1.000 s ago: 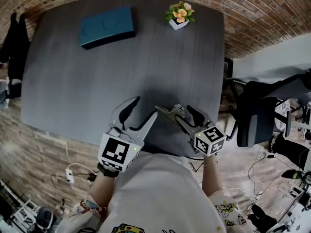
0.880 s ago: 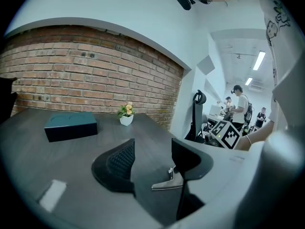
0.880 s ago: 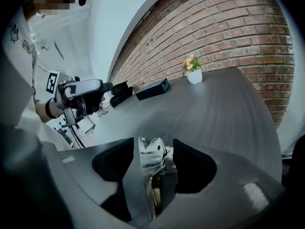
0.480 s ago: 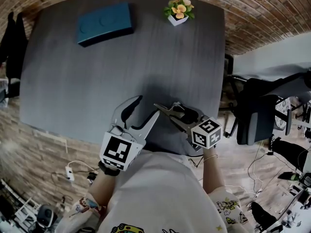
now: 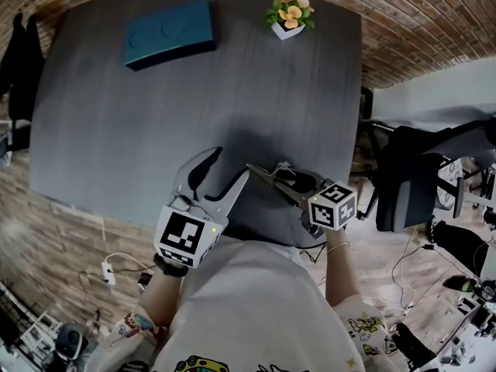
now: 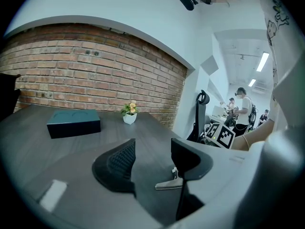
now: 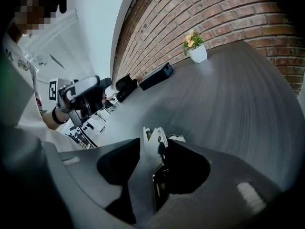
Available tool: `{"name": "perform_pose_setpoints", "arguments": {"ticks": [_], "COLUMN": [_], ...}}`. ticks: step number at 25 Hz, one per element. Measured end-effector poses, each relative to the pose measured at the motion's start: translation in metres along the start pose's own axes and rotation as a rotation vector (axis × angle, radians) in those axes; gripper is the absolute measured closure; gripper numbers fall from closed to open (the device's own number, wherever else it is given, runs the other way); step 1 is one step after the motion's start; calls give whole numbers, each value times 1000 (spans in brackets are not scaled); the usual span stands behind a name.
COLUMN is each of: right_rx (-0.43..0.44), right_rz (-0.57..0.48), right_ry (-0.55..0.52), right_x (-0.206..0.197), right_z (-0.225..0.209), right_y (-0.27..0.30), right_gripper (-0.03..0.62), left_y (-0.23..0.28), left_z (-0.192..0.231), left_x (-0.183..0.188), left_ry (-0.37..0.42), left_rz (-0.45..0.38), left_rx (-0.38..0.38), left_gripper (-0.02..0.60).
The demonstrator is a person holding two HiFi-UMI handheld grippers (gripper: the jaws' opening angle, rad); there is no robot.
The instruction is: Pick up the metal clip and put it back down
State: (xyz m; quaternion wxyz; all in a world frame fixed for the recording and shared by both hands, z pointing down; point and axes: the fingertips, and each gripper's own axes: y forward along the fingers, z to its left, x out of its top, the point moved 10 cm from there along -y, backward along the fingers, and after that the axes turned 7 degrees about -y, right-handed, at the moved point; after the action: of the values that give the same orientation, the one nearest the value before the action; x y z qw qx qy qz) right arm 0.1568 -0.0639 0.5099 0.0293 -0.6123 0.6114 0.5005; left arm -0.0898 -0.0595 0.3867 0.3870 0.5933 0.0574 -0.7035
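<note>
The metal clip (image 5: 266, 178) lies on the dark grey table (image 5: 194, 115) close to its near edge, with one silver handle pointing left. My right gripper (image 5: 285, 183) is down over it. In the right gripper view the clip (image 7: 155, 138) stands between the two dark jaws, which are closing; the right one is against it and a thin gap shows at the left one. My left gripper (image 5: 222, 178) hovers open just left of the clip with nothing in it. The clip's handle (image 6: 168, 183) shows by that gripper's right jaw in the left gripper view.
A teal box (image 5: 170, 33) lies at the table's far left, and a small potted flower (image 5: 288, 15) stands at the far right. A black office chair (image 5: 407, 184) is beyond the table's right edge. The person's body is against the near edge.
The right gripper has settled lower over the clip and its jaws have narrowed around it. The left gripper has shifted only slightly.
</note>
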Motion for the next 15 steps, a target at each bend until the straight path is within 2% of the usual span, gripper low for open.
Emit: {"name": "perform_pose_setpoints", "arguments": {"ticks": [3,15], "right_rx": [-21,-3], "right_rz": [16,19], "right_ry": [16,67], "right_x": [1,2], "right_z": [-4,-9], "right_y": [-2,-3], "right_gripper": [494,505], "left_y": [-2,-7], "left_z": [2,10], "left_x": [0,-1], "left_ry": [-8,-23], "left_rz": [1,-12], "left_rx": [6,34], "left_gripper": [344,350]}}
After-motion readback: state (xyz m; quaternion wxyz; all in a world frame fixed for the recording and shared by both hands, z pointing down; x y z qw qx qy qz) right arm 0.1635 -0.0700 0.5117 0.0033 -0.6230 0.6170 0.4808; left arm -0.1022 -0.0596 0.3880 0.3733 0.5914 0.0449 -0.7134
